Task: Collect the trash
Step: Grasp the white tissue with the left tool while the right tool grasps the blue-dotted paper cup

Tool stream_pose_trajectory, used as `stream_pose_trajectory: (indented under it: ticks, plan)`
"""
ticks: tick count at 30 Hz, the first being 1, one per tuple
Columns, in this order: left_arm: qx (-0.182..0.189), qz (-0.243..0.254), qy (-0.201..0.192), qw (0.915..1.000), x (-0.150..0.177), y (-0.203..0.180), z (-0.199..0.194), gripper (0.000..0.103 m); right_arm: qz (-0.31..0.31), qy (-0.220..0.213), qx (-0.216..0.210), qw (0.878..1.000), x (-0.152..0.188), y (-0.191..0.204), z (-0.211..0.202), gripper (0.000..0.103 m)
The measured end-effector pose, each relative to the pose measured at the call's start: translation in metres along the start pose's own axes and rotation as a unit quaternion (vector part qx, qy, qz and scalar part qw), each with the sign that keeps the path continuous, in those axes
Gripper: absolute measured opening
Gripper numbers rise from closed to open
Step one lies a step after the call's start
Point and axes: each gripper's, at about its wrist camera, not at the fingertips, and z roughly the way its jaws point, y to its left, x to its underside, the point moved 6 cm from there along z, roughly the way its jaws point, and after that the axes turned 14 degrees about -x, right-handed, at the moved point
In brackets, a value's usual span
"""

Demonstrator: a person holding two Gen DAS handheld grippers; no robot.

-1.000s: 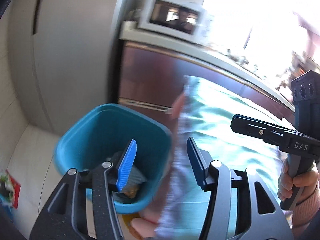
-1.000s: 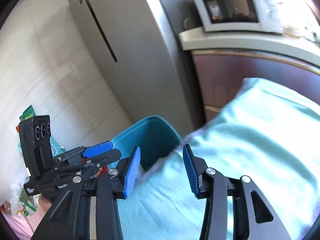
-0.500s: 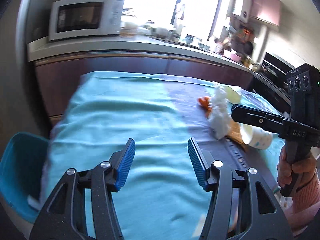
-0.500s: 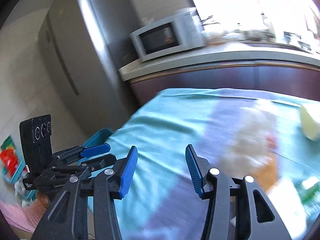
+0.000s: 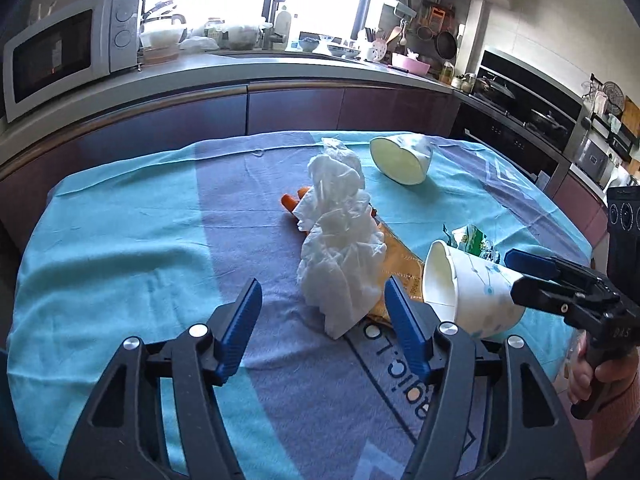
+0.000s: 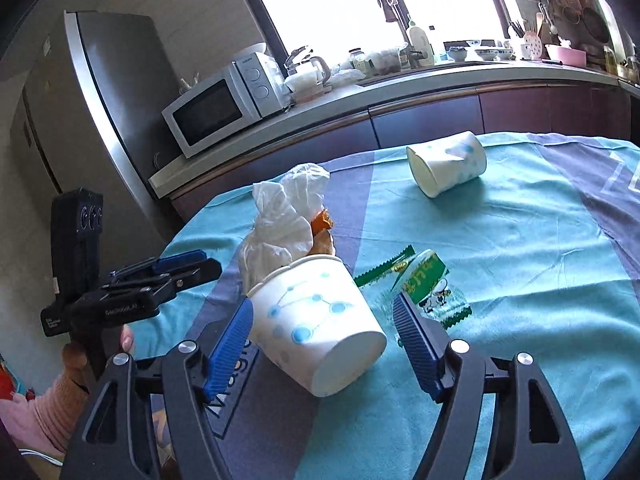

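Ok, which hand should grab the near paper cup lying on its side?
Right. The right gripper already straddles the near paper cup, jaws opening, pads not pressing. The left gripper faces the crumpled tissue instead.

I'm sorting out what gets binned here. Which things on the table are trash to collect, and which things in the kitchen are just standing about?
Trash to collect:
- crumpled tissue
- near paper cup, on its side
- far paper cup, on its side
- green wrappers
- orange scraps

Just standing about:
- microwave
- fridge
- tablecloth

The right gripper (image 6: 322, 338), jaws opening, straddles a tipped paper cup (image 6: 316, 328).
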Motion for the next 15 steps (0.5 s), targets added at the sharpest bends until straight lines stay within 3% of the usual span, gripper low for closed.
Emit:
stream_pose_trajectory:
  ticks: [9, 11, 12, 15]
  plan:
    - [0.004, -0.001, 0.042, 0.9991, -0.007, -0.013, 0.032, 0.057, 0.006, 0.019, -0.02, 1.0, 0.008, -0.004, 0.015, 0.073]
    - [0.011, -0.005, 0.049, 0.9987, -0.008, -0.013, 0.037, 0.052, 0.005, 0.019, -0.023, 1.0, 0.009, -0.003, 0.016, 0.073]
    - [0.016, -0.007, 0.054, 0.9984, -0.009, -0.013, 0.039, 0.044, 0.005, 0.019, -0.023, 1.0, 0.01, -0.003, 0.016, 0.073]
    - [0.025, -0.011, 0.064, 0.9975, -0.007, -0.014, 0.044, 0.031, 0.008, 0.02, -0.026, 0.999, 0.011, -0.003, 0.016, 0.065]
